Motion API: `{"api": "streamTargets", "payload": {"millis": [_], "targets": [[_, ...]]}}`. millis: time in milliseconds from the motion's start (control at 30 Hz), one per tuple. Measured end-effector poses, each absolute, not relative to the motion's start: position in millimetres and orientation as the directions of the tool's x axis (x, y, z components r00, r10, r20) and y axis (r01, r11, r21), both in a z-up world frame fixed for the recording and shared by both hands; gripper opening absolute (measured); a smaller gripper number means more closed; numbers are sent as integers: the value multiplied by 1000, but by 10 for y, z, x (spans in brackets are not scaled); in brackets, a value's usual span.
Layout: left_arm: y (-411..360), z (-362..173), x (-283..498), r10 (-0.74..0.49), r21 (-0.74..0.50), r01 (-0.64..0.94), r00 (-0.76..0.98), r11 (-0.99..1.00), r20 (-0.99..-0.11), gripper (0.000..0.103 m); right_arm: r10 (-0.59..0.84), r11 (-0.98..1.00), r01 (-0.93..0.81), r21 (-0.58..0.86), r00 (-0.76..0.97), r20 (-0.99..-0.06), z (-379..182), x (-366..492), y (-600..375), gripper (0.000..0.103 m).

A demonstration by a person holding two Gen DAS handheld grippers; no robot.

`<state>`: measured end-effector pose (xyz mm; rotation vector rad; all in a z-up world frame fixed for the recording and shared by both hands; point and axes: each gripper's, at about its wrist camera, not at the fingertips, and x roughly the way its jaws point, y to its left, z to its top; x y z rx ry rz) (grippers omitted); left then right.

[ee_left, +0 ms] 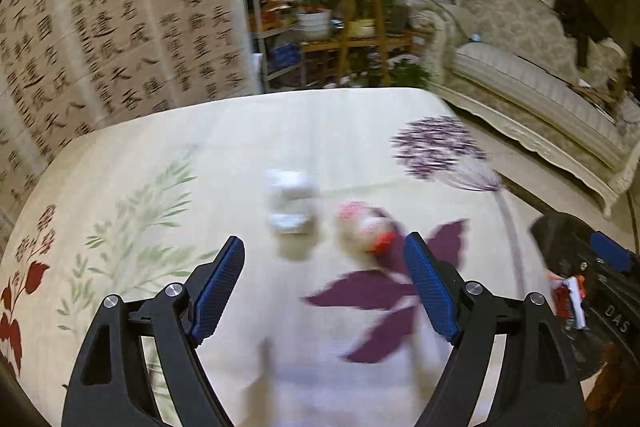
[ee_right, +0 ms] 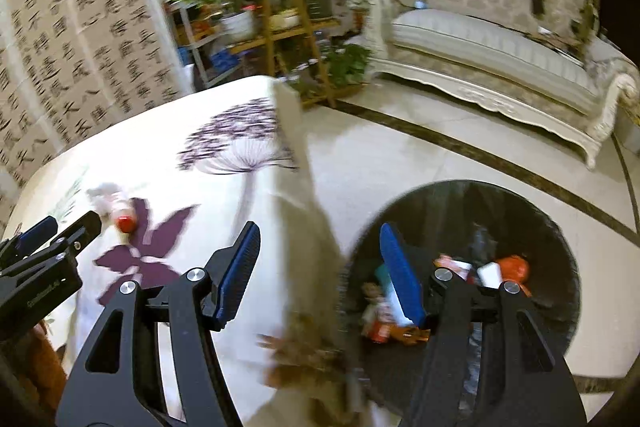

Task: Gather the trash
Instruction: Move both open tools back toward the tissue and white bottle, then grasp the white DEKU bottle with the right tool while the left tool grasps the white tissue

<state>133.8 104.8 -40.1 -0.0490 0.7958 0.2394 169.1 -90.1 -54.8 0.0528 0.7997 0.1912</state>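
A crumpled white wrapper (ee_left: 291, 201) and a small bottle with a red cap (ee_left: 366, 227) lie side by side on the floral tablecloth (ee_left: 200, 155). My left gripper (ee_left: 324, 255) is open and empty, just short of them, with the bottle near its right finger. The bottle also shows in the right wrist view (ee_right: 120, 217), with the left gripper (ee_right: 52, 231) beside it. My right gripper (ee_right: 320, 247) is open and empty, over the table's corner and the black trash bin (ee_right: 560, 251), which holds several pieces of trash (ee_right: 500, 271). The right gripper also shows in the left wrist view (ee_left: 600, 259).
The bin stands on the tiled floor (ee_right: 400, 155) right of the table. A cream sofa (ee_right: 480, 43) stands beyond it. A wooden plant stand (ee_left: 352, 27) and a calligraphy screen (ee_left: 100, 27) are behind the table. A brown dried bunch (ee_right: 304, 351) hangs at the table's corner.
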Motion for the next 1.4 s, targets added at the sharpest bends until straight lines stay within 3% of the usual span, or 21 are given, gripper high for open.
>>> {"api": "streamTargets", "payload": {"millis": [667, 800, 900, 1400], "targets": [[2101, -535, 1075, 298, 33, -408, 608, 913, -736, 79, 327, 911, -404, 80, 590, -739, -601, 1812, 507, 58], [2126, -537, 1088, 284, 17, -404, 611, 915, -739, 79, 321, 907, -416, 70, 572, -755, -655, 1877, 618, 46], [2095, -531, 1125, 261, 4, -385, 619, 923, -741, 79, 315, 902, -428, 59, 558, -767, -704, 1897, 683, 31], [1697, -520, 1481, 168, -21, -276, 641, 961, -749, 79, 273, 941, -332, 71, 614, -741, -627, 2109, 259, 30]]}}
